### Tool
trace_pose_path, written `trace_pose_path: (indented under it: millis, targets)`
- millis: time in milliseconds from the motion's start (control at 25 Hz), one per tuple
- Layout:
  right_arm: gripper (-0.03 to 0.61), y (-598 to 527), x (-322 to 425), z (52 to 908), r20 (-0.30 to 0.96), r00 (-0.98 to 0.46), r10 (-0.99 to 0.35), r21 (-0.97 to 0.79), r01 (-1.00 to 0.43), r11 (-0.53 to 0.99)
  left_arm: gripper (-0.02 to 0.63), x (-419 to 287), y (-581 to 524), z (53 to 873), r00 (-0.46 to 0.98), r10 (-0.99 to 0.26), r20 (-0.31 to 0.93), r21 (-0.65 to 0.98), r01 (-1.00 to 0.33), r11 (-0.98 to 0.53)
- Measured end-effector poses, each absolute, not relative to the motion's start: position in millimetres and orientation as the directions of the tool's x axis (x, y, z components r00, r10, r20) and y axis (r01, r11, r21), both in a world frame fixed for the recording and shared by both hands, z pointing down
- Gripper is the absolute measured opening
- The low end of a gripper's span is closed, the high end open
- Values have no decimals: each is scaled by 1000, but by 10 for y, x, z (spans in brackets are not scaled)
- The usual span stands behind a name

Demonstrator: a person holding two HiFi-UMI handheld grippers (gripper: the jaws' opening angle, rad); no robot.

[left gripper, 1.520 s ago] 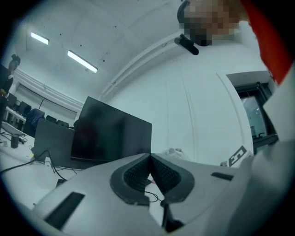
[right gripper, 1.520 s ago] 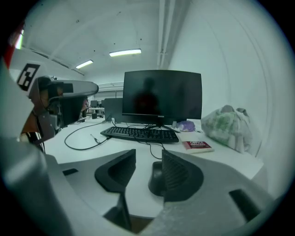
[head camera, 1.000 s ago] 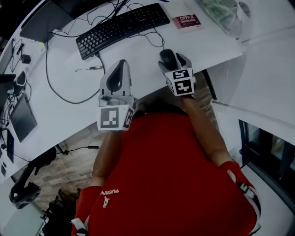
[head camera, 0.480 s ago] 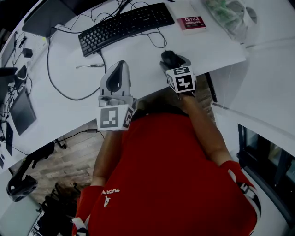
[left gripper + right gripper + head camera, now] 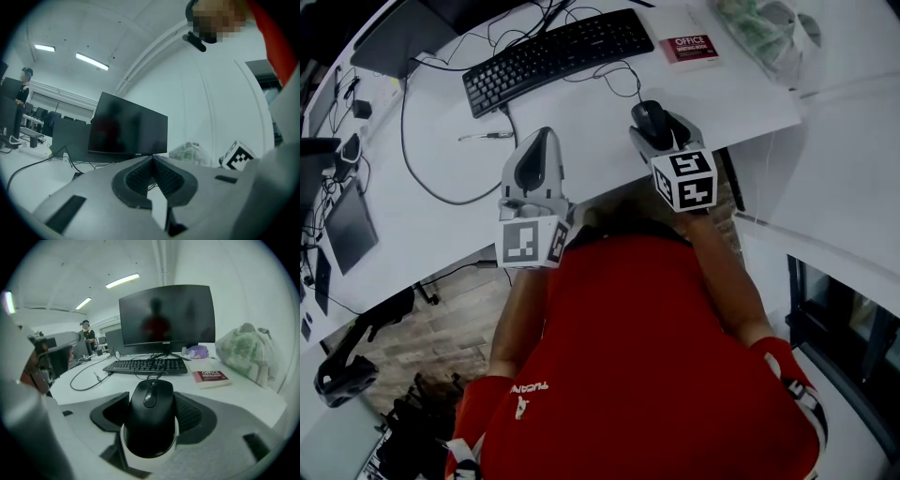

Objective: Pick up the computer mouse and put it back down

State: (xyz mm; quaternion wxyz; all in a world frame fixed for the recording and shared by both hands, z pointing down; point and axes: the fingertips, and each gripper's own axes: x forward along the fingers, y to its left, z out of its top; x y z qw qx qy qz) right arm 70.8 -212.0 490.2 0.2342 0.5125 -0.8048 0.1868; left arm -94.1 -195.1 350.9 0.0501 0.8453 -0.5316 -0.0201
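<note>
- Left tool point(image 5: 536, 141) hung over the near edge of the tabletop point(image 5: 581, 127), pointing level toward the monitor point(image 5: 127, 131). Its jaws were pressed together with nothing between them. It was parked well apart from the work, likely so it would not foul the mouse cord.
- Keyboard point(image 5: 558, 54) lay farther back, centred before the monitor. The mouse cord point(image 5: 614, 77) looped loosely in front of it. My reading was that this slack gave room for a short lift without tugging.
- Right tool point(image 5: 657, 125) pointed down and forward at the tabletop's near edge, to the right of the left tool. Its jaws had just been closing, and now stood wide but bearing on both sides of the mouse point(image 5: 151, 413), which sat lengthwise between them with its wheel end away from the camera. The side grip suited the narrow flanks of the body.
- The mouse appeared to ride just above the tabletop. Its underside was hidden, so clearance could not be confirmed. I judged the pick-up done or nearly so, with the set-down yet to come.
- Red book point(image 5: 690, 47) and plastic bag point(image 5: 759, 28) lay farther right, clear of the landing spot.
</note>
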Motion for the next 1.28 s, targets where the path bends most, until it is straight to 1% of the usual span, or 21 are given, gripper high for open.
trace_pose_path:
  millis: [320, 720, 1000, 1280]
  targets:
    - [299, -1978, 750, 3872, 361, -418, -834, -70, -904, 422, 9, -913, -1870, 3177, 431, -901, -43, 89, -897, -433]
    - [299, -1680, 681, 2911, 166, -493, -854, -97, -870, 484, 9, -827, -1709, 2634, 453, -884, -118, 64, -885, -462]
    - [299, -1533, 595, 2550, 101, -531, -841, -75, -847, 526, 9, -864, -1649, 2546, 437, -890, -130, 63, -892, -448]
    - [299, -1543, 550, 2509, 95, -546, -832, -59, -838, 543, 9, -883, -1646, 2573, 426, -896, -122, 69, -897, -436]
